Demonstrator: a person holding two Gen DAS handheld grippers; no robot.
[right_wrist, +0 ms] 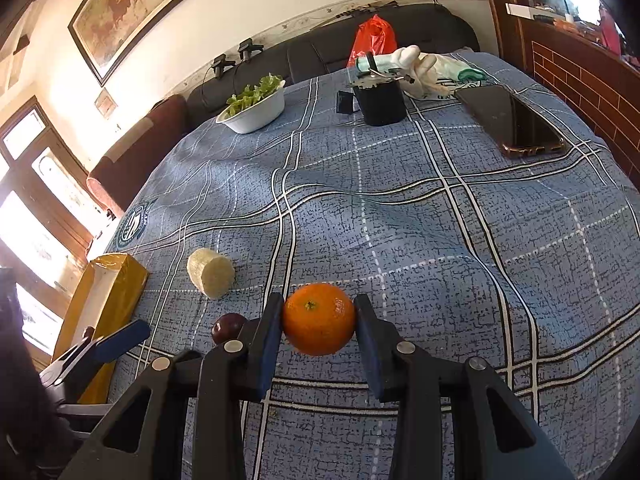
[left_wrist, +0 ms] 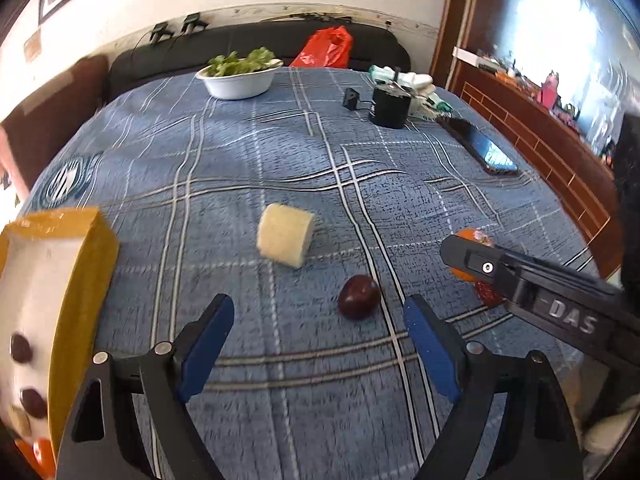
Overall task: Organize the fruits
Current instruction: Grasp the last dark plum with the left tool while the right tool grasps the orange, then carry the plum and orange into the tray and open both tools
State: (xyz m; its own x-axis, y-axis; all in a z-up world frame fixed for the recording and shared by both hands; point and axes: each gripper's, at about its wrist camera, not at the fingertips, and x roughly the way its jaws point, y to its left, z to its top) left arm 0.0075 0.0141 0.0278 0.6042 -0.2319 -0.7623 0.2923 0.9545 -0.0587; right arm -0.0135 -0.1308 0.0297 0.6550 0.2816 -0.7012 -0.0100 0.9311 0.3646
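Note:
My right gripper [right_wrist: 319,318] is shut on an orange [right_wrist: 319,319] and holds it just above the blue checked cloth; it shows from the side in the left wrist view [left_wrist: 466,254]. My left gripper [left_wrist: 318,340] is open and empty, with a dark red plum [left_wrist: 359,297] just ahead between its fingers. The plum [right_wrist: 228,327] lies left of the orange. A pale yellow fruit chunk [left_wrist: 285,235] lies further ahead. A yellow box [left_wrist: 86,264] at the left holds dark plums and an orange fruit.
A white bowl of greens [left_wrist: 240,76], a black cup [left_wrist: 390,106], a small black device [left_wrist: 351,98], white bags [left_wrist: 416,82] and a phone [left_wrist: 486,148] lie at the far side and right. A red bag [left_wrist: 326,48] sits on the sofa behind.

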